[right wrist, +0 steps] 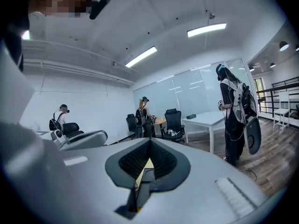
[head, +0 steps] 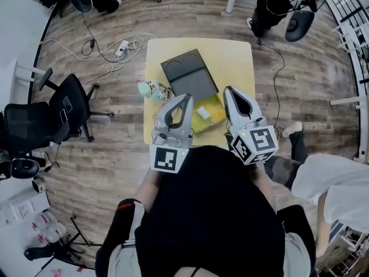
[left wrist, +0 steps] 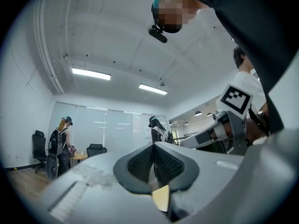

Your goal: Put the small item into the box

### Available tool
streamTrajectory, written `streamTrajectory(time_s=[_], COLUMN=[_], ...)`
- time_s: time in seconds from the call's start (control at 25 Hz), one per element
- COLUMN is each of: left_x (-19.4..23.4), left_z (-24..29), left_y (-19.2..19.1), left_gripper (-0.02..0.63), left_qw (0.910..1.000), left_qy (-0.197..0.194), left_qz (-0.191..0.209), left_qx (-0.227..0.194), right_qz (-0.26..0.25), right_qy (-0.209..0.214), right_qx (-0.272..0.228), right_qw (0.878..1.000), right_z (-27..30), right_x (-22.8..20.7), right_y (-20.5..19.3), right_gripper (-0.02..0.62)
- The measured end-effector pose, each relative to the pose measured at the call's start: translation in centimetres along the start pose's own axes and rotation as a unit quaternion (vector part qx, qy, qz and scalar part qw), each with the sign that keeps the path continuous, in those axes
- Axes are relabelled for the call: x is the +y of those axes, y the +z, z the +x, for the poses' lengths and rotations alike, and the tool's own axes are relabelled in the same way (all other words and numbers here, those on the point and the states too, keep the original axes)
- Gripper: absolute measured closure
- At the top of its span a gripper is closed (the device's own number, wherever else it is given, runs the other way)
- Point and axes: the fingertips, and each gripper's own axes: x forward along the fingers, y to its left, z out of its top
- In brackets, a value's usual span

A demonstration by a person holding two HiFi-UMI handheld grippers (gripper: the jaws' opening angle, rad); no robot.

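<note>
A small yellow table (head: pixel 236 53) carries a dark, flat box (head: pixel 189 75) with its lid shut. In front of the box a small white item (head: pixel 203 113) lies on a yellow sheet (head: pixel 214 109). My left gripper (head: pixel 187 97) is held above the table's near edge, left of the item, with its jaws shut and nothing between them. At the same height on the other side of the item my right gripper (head: pixel 229 90) is shut and empty too. Both gripper views look out into the room; in them the left gripper (left wrist: pixel 153 146) and the right gripper (right wrist: pixel 149 142) show their pads meeting.
A small pale-green plush toy (head: pixel 149 89) sits at the table's left edge. Black office chairs (head: pixel 68 107) stand left of the table, and cables with a power strip (head: pixel 121 48) lie on the wooden floor. Other people (head: pixel 330 186) stand at the right and in the background.
</note>
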Motion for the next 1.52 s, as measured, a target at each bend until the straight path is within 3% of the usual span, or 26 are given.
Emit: streamTrajectory(time_s=[0.28, 0.52, 0.96, 1.52], left_x=[0.9, 1.0, 0.3, -0.9], left_z=[-0.8, -0.9, 0.0, 0.5], left_y=[1.0, 0.7, 1.6, 1.2], left_gripper=[0.604, 0.604, 0.604, 0.604], left_qw=[0.9997, 0.9997, 0.9995, 0.9997], left_qy=[0.021, 0.022, 0.004, -0.006], left_qz=[0.006, 0.007, 0.029, 0.023], left_qx=[-0.011, -0.002, -0.013, -0.01], right_qz=[-0.049, -0.069, -0.074, -0.071], right_qy=[0.018, 0.031, 0.038, 0.04], right_qx=[-0.07, -0.104, -0.126, -0.116], right_qw=[0.996, 0.992, 0.989, 0.99], right_z=[-1.2, -1.7, -2.3, -2.7], right_x=[1.9, 3.3, 3.5, 2.9], right_y=[4.3, 5.7, 6.7, 5.5], right_gripper=[0.594, 0.594, 0.595, 0.595])
